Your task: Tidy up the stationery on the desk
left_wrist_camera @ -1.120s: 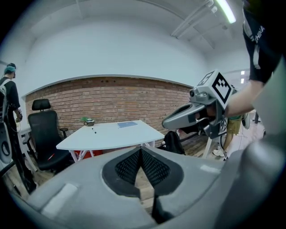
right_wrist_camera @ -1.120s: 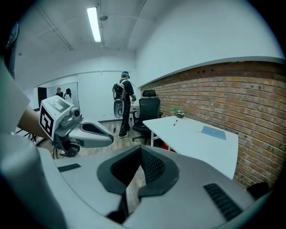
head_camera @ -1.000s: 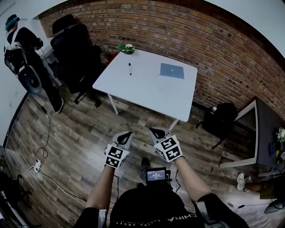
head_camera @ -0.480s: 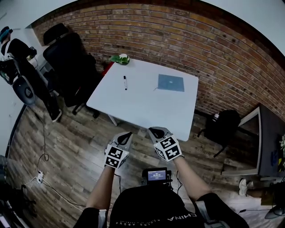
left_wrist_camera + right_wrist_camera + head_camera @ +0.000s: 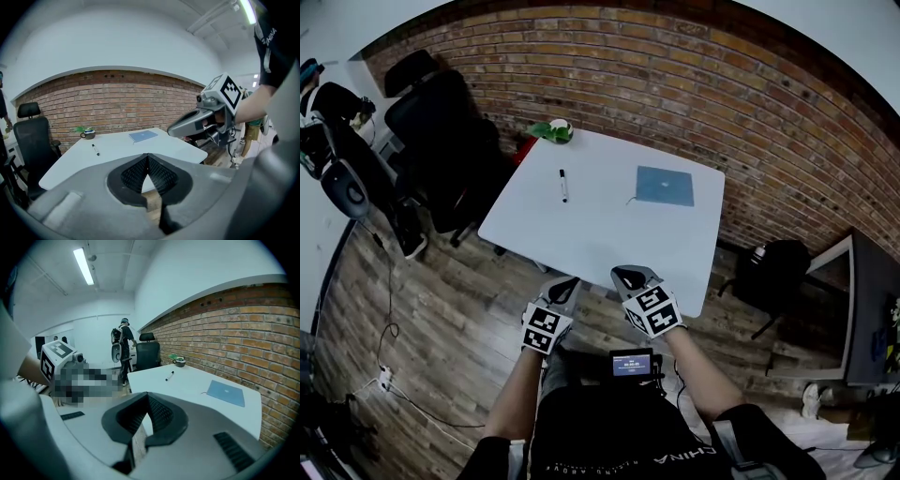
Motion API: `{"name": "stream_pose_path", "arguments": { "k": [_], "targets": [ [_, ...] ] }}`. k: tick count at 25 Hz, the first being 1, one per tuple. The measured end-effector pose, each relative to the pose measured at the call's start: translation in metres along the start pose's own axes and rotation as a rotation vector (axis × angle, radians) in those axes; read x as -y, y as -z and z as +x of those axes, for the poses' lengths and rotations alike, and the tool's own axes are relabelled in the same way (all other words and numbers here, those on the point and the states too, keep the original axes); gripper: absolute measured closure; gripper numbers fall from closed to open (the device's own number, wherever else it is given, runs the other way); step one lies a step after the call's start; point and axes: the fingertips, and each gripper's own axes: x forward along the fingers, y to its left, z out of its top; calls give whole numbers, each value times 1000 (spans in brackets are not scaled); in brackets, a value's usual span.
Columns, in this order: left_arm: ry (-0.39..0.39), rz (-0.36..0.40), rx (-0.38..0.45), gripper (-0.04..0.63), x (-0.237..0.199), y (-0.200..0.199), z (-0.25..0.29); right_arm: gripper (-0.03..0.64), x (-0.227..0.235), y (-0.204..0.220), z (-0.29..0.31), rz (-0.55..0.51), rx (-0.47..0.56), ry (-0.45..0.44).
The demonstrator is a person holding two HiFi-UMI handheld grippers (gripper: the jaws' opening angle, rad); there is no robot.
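Where the white desk (image 5: 581, 234) comes closest to the brick wall (image 5: 722, 84), at its far left corner, a mug (image 5: 556, 130) holds a green plant. A black marker pen (image 5: 562, 185) lies on the desk's left half. A blue notebook (image 5: 665, 186) lies flat to its right, well apart from it. Both the left gripper (image 5: 566, 282) and the right gripper (image 5: 627, 276) hang side by side at the desk's near edge, each with jaws pressed together and nothing between them. On the wood floor (image 5: 441, 309), a black office chair (image 5: 441, 122) stands left of the desk and a black backpack (image 5: 773, 267) sits to its right. A person (image 5: 342, 112) stands at the far left.
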Motion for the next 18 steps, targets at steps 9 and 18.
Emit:
{"name": "stream_pose_path", "arguments": {
  "k": [9, 18],
  "targets": [
    [80, 24, 0, 592, -64, -6, 52, 607, 42, -19, 53, 41, -9, 83],
    [234, 53, -22, 592, -148, -20, 106, 607, 91, -53, 121, 123, -44, 209]
  ]
}}
